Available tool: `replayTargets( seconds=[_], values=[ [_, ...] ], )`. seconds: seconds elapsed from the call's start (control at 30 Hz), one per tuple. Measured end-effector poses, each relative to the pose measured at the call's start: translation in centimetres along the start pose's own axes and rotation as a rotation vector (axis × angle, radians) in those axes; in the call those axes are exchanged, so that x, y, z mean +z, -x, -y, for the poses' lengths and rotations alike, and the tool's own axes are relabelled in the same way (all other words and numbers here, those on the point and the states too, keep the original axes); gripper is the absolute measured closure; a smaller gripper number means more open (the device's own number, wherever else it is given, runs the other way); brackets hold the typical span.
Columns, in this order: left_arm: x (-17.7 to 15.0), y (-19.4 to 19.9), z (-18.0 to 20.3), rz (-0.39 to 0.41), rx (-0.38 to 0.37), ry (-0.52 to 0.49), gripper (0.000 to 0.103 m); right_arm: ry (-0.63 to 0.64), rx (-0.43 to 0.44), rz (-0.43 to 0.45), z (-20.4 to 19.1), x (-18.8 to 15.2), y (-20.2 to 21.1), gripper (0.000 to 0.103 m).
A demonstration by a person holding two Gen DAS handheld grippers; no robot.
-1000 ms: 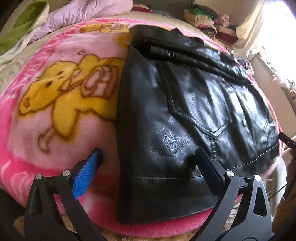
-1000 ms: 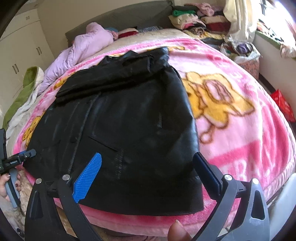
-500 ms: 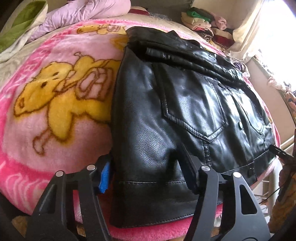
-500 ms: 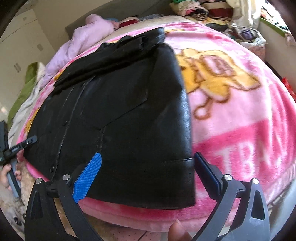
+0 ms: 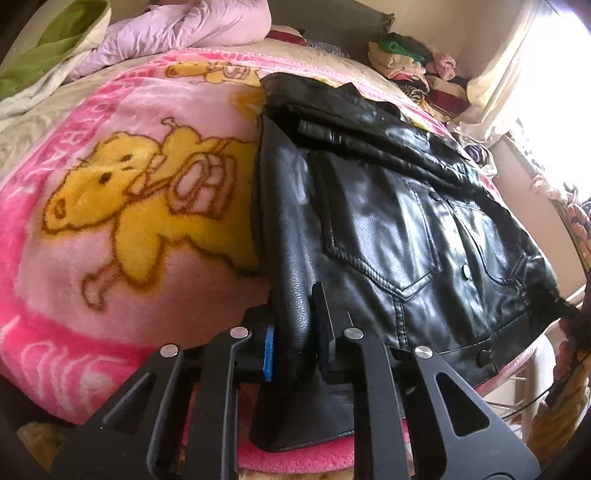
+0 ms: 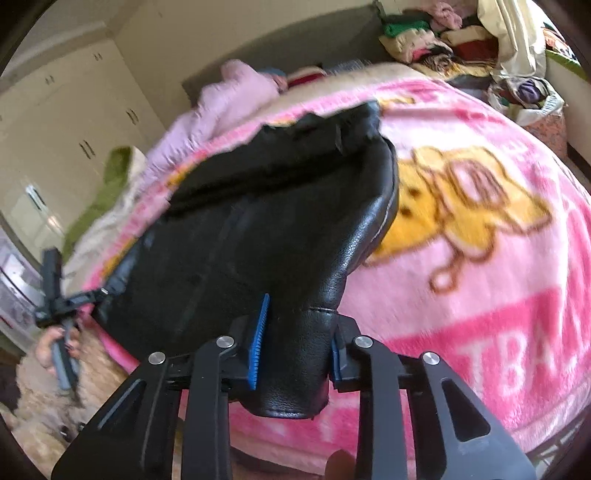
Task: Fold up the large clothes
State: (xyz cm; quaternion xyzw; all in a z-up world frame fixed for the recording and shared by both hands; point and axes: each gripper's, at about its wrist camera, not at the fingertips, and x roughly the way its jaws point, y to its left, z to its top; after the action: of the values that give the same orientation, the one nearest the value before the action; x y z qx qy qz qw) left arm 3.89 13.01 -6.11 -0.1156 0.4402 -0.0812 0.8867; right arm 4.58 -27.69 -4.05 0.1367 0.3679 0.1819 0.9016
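Note:
A black leather jacket lies front up on a pink cartoon blanket, its hem toward me. My left gripper has its jaws closing, and the pads pinch a bunched fold at the jacket's near left hem corner. In the right wrist view the jacket rises off the blanket at its right hem corner. There my right gripper is closing too, with the leather squeezed between its pads. The left gripper also shows at the jacket's far corner, with a hand under it.
The bed's near edge runs just under both grippers. A lilac quilt and a green cloth lie at the head of the bed. Stacked clothes fill the far right corner, and white wardrobes stand to the left.
Both grippers went from wide open over the hem to pinched on the jacket's two bottom corners. The right corner has lifted and bunched, and the right view has tipped upward.

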Motion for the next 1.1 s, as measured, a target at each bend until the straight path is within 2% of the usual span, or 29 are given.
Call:
replayTargets(
  seconds=[0.27, 0.57, 0.77, 1.1],
  values=[
    [2.0, 2.3, 0.4, 0.062, -0.027, 0.014, 0.096, -0.002, 0.055, 0.094, -0.5, 3.3, 1.0, 0.082],
    [5.8, 4.2, 0.8, 0.149, -0.044, 0.025, 0.096, -0.056, 0.104, 0.174, 0.1, 6.2, 1.6, 0.083],
    [8.1, 4.6, 1.1, 0.185, -0.038, 0.024, 0.096, -0.076, 0.103, 0.225, 0.6, 8.0, 1.8, 0.083],
    [11.0, 4.6, 1.8, 0.21, -0.034, -0.004, 0.096, -0.086, 0.081, 0.249, 0.5, 10.8, 0.8, 0.083]
  ],
)
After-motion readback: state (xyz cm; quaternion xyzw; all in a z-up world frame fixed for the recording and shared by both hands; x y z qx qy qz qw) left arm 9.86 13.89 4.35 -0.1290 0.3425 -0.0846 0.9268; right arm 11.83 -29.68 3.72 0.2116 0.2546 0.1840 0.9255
